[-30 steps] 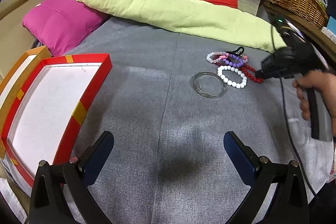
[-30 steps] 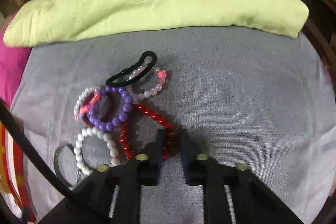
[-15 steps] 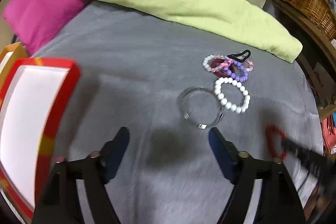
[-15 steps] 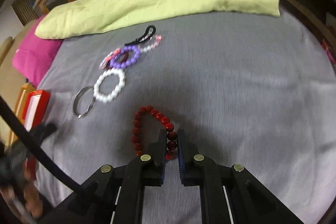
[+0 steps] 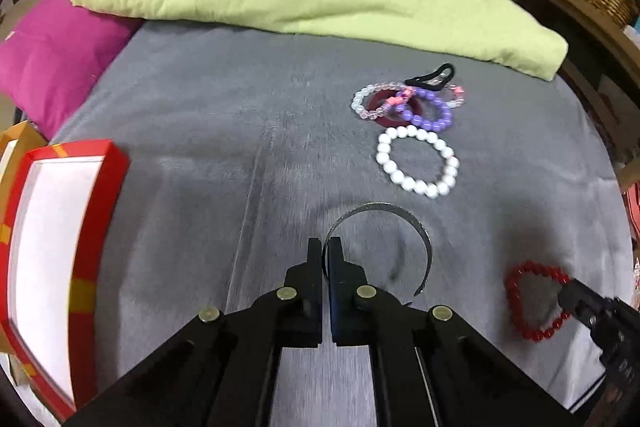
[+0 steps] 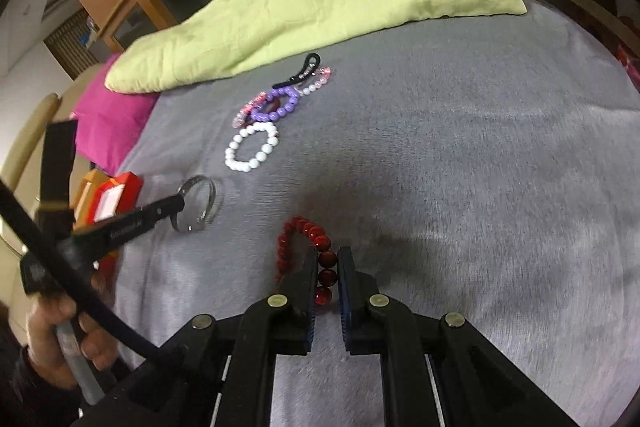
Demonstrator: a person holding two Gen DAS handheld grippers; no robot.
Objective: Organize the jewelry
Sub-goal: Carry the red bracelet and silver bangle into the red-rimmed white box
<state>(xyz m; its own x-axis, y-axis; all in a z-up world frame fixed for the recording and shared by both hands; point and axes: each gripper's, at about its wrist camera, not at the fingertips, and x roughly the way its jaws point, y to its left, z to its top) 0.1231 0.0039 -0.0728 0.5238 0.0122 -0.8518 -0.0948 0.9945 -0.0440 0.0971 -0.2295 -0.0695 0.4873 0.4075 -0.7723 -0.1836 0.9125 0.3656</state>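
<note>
At the left sits the red jewelry box [image 5: 60, 259] on the grey bedspread [image 5: 240, 147]. The left gripper [image 5: 325, 247] has just been closing, its fingers now clamped on the silver bangle [image 5: 416, 227]. Further right, the right gripper [image 6: 325, 259] fingers pinch the red bead bracelet [image 6: 304, 231].

red bead bracelet [image 6: 306, 247] in right tool [image 6: 327, 259], grey cloth [image 6: 460, 167] beneath

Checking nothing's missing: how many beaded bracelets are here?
5: red beaded bracelet in right gripper; white alone; purple and two pale pink piled. More may hide.
</note>
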